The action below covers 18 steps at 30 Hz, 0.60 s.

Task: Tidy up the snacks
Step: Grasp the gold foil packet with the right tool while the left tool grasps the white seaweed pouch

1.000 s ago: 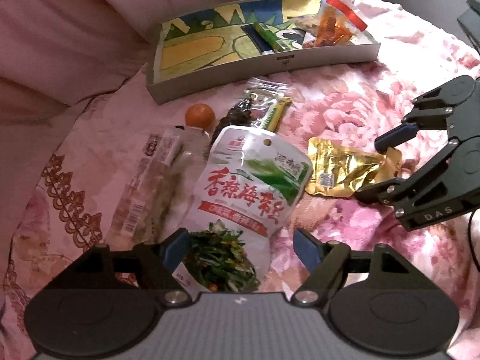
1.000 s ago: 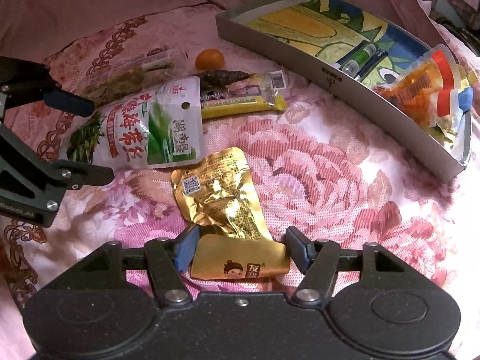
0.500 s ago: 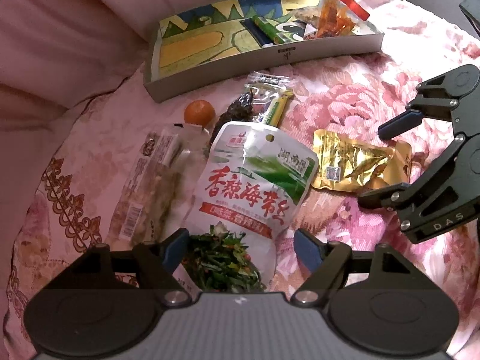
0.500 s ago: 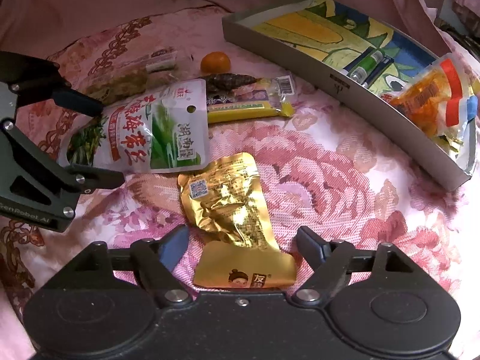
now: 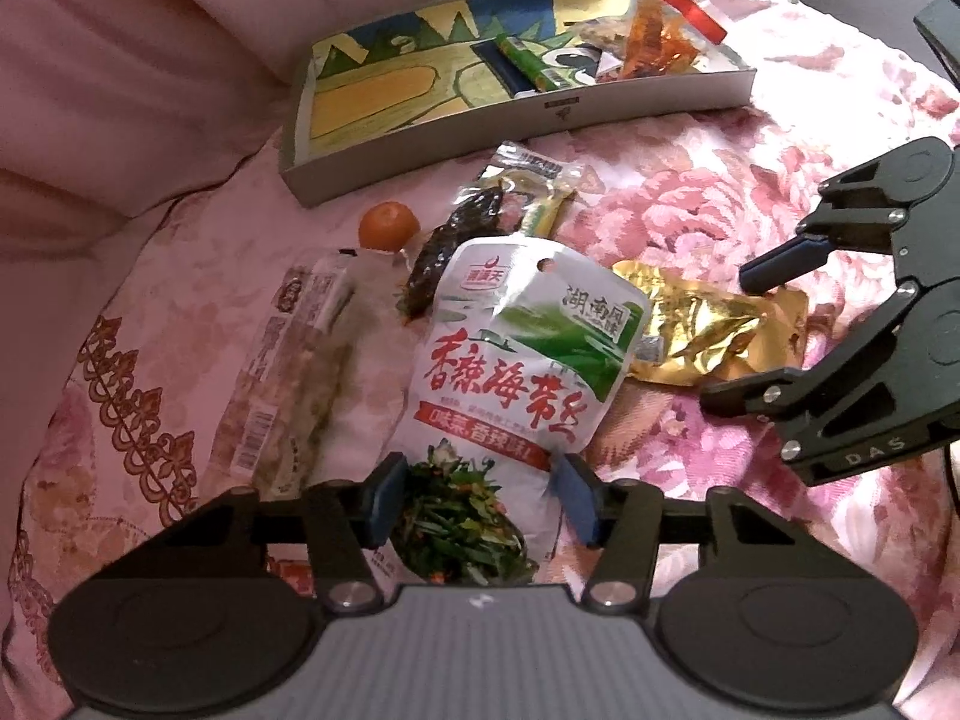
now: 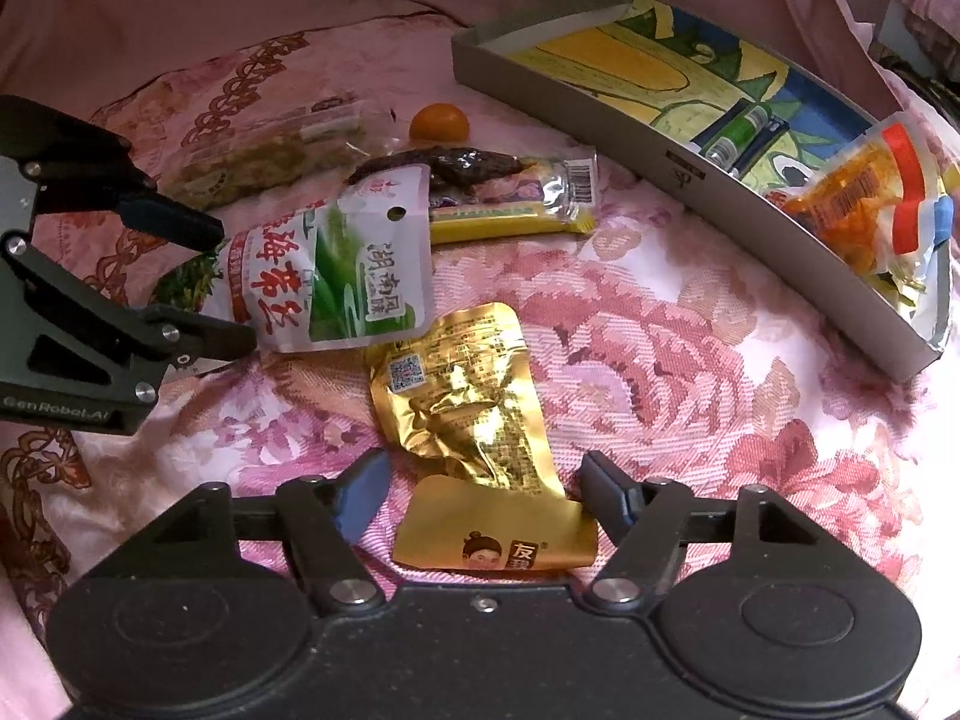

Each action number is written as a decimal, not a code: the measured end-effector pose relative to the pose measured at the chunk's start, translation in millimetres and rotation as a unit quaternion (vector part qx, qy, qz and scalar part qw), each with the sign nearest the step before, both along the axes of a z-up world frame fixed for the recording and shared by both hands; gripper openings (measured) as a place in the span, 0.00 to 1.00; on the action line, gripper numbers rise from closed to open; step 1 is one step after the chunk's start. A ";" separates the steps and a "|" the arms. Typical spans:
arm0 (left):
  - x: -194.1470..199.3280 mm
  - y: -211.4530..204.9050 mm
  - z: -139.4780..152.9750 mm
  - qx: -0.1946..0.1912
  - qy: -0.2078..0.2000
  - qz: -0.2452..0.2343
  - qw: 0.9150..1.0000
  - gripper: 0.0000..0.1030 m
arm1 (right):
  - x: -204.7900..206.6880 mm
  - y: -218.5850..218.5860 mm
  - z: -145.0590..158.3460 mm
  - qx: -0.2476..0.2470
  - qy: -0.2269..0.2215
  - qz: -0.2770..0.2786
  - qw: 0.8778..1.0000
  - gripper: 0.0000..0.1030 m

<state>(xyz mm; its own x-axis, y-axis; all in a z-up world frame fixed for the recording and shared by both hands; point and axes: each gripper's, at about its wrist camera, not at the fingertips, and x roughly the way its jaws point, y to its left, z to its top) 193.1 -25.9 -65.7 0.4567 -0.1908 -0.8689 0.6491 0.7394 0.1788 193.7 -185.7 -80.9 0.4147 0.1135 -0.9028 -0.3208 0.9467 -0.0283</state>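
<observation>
Left wrist view: one grey tray [image 5: 630, 101] holding a few snacks. Nearer than the tray: one small orange [image 5: 388, 227], one dark dried snack [image 5: 450, 252], one clear long packet [image 5: 300, 372], one seaweed pouch [image 5: 516, 360], one gold foil packet [image 5: 702, 327]. My left gripper [image 5: 480, 495] has its jaws narrowed around the pouch's lower end, pads touching its edges.

Right wrist view: same tray [image 6: 690, 174]; one gold foil packet [image 6: 474, 420] nearer than it. My right gripper [image 6: 483, 489] stands wide apart, straddling that packet's lower end, gripping nothing.
</observation>
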 end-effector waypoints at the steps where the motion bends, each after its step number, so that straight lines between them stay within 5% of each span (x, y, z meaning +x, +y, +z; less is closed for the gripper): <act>1: -0.7 -0.1 0.6 -0.003 0.001 -0.002 1.000 0.57 | -0.3 0.3 0.1 0.001 0.000 0.001 1.000 0.66; 10: 0.0 4.1 6.9 -0.026 -0.002 0.008 1.000 0.53 | -1.5 1.8 2.3 0.006 -0.007 0.001 1.000 0.50; 18: -1.5 4.8 10.7 -0.035 -0.009 0.010 0.999 0.51 | -3.1 2.7 2.2 0.006 -0.010 -0.003 1.000 0.50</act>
<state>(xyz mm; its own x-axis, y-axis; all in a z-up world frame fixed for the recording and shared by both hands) 191.6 -21.2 -55.0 0.4756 -0.2426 -0.8456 0.6321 0.7628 0.1366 190.6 -183.0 -78.7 0.4341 0.1228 -0.8925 -0.3155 0.9487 -0.0229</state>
